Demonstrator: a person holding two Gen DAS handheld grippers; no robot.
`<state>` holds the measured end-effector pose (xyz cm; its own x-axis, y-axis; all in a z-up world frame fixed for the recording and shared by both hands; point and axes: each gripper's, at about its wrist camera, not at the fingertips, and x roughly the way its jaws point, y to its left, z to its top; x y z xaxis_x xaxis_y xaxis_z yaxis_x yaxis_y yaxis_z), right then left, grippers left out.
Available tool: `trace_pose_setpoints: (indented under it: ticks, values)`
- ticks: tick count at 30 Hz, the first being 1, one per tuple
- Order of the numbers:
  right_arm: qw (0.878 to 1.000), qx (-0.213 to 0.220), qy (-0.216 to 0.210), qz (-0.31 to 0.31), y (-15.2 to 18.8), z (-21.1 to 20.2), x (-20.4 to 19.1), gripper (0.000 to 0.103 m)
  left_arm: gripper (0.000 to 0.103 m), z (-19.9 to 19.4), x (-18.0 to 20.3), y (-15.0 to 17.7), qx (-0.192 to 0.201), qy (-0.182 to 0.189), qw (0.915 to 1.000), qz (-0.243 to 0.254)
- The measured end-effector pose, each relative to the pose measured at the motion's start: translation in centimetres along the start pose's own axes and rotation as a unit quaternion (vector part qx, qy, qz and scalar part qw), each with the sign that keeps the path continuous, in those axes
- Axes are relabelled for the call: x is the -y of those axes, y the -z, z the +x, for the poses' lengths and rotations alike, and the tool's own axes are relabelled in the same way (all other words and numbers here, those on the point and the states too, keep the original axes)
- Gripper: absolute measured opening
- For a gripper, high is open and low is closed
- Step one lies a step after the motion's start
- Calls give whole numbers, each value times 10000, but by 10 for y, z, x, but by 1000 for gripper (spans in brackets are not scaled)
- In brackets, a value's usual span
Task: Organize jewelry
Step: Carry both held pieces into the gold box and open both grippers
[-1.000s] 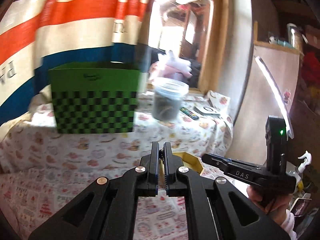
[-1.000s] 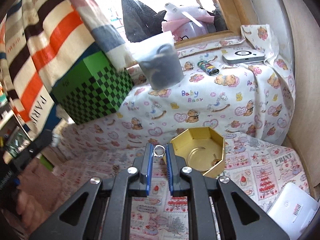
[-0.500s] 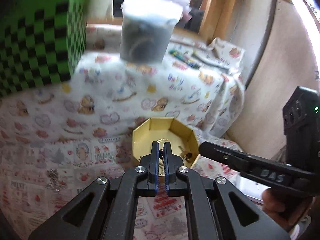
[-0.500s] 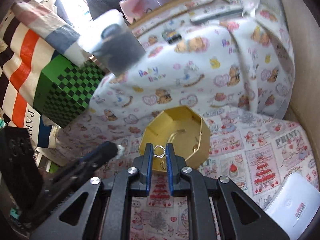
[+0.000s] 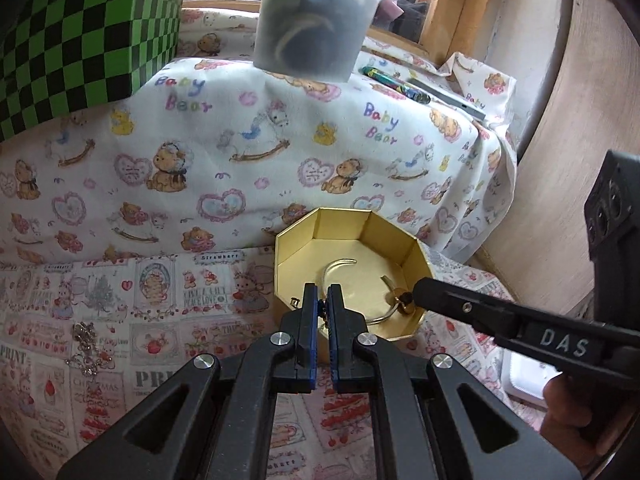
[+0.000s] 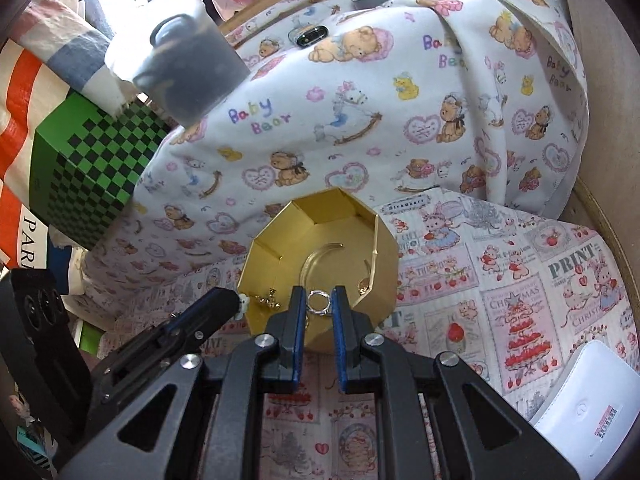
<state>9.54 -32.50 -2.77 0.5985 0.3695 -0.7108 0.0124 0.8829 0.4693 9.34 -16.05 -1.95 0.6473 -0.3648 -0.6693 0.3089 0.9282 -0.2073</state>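
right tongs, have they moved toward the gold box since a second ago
Yes. The right tongs, holding the silver ring, have come forward over the gold box rim.

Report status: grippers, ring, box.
Right gripper shut on ring, over box near rim. Left gripper shut on small piece, at the rim too. Chain on cloth, clear.

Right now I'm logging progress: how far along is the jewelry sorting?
Done: several gold pieces lie in the gold box. In hand: the right gripper pinches a silver ring above the box; the left gripper holds something small. Left: a silver chain on the cloth.
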Motion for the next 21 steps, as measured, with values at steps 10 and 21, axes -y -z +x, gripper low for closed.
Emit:
trace_pose_setpoints:
  ticks: [10, 21]
  values:
    - [9963, 323, 651, -469, 1, -2, -7, 12, 4, 4, 2, 3, 19, 2, 9999, 143]
    - [9949, 401, 698, -601, 1, 0, -10, 12, 4, 0, 7, 5, 130, 38, 9994, 334]
